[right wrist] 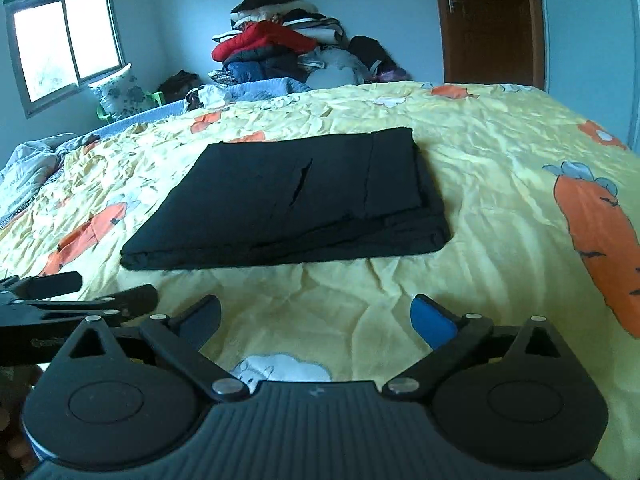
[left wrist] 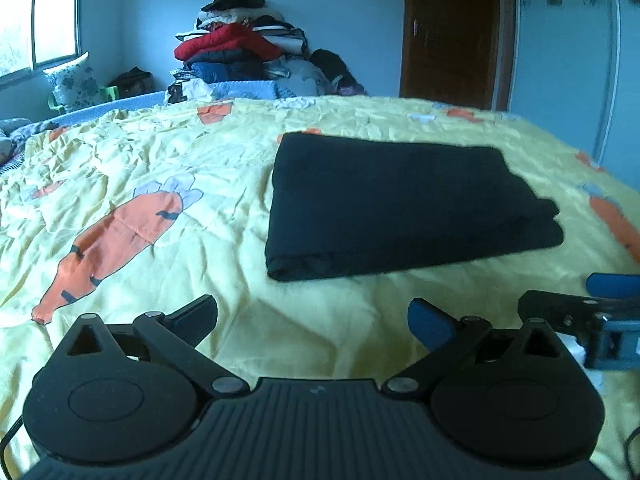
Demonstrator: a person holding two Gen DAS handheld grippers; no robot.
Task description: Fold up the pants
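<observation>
Black pants (right wrist: 288, 196) lie folded on the bed (right wrist: 500, 184); both hand-held grippers, left (left wrist: 314, 320) and right (right wrist: 316, 320), wide open, empty. Folding appears complete; next, likely only withdrawal.

The folded pants (left wrist: 408, 204) are lying flat on the bed (left wrist: 160, 184), ahead of both grippers. The left gripper (left wrist: 313, 318) is sitting near the pants' left end, the right gripper (right wrist: 316, 318) near their right end, side by side. Behind the bed, a heap of clothes (right wrist: 276, 46) is resting against the wall, with a door (right wrist: 488, 20) standing to its right and a window (right wrist: 66, 44) to its left.
</observation>
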